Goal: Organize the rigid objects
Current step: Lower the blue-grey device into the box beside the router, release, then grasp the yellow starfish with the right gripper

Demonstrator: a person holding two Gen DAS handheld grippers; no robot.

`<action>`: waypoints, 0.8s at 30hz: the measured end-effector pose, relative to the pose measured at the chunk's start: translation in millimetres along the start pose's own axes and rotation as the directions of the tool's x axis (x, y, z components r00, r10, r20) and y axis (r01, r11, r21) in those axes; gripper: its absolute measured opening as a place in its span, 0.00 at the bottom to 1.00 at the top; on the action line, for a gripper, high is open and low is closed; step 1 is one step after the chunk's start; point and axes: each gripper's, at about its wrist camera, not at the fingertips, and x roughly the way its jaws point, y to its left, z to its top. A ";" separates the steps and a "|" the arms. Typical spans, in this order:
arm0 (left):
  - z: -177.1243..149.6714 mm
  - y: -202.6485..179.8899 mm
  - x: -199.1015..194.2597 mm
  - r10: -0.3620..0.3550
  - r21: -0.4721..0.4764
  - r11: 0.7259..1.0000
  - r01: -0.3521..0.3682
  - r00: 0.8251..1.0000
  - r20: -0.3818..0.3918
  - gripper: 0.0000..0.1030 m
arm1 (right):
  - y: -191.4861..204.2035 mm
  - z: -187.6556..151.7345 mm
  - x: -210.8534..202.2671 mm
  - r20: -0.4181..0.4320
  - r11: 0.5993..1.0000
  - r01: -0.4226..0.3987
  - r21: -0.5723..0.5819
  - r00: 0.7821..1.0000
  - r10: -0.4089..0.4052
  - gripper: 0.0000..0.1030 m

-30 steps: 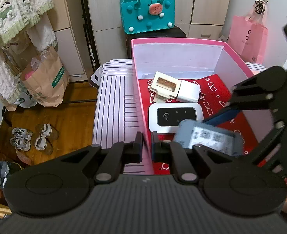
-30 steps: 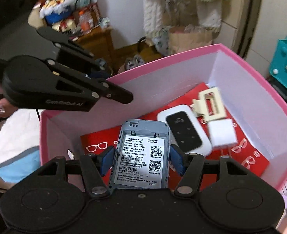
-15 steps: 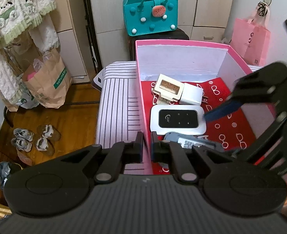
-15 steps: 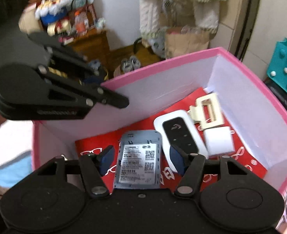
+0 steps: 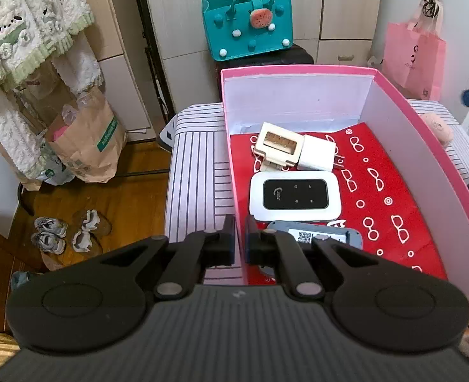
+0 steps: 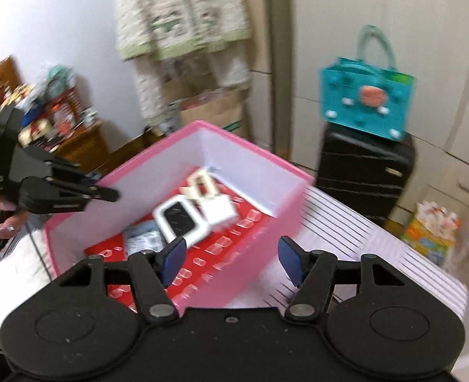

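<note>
With the left gripper (image 5: 239, 242) clamping the pink box (image 5: 425, 121) wall and the right gripper (image 6: 231, 259) hanging open and empty, a jerk risks tipping the box.

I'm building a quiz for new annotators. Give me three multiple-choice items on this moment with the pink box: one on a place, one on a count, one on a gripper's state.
1. Where does the grey device with the label lie?
A. on the striped surface outside the box
B. inside the pink box, beside the white router
C. in the teal bag

2. How many loose items lie on the red lining of the box?
A. two
B. four
C. six

3. How do the right gripper's jaws stand?
A. apart, holding nothing
B. shut on the white router
C. clamped on the box wall

Key: B, the grey device lies in the pink box next to the white router. B, those two plus the cream clip and white charger. A, the right gripper shows a wide gap with nothing between its pads.
</note>
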 end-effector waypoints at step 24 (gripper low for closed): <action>-3.8 -8.7 -1.3 0.051 -0.002 0.999 -0.051 0.999 0.017 0.03 | -80.9 -123.0 47.1 -0.097 0.986 0.164 0.036 0.982 -0.160 0.66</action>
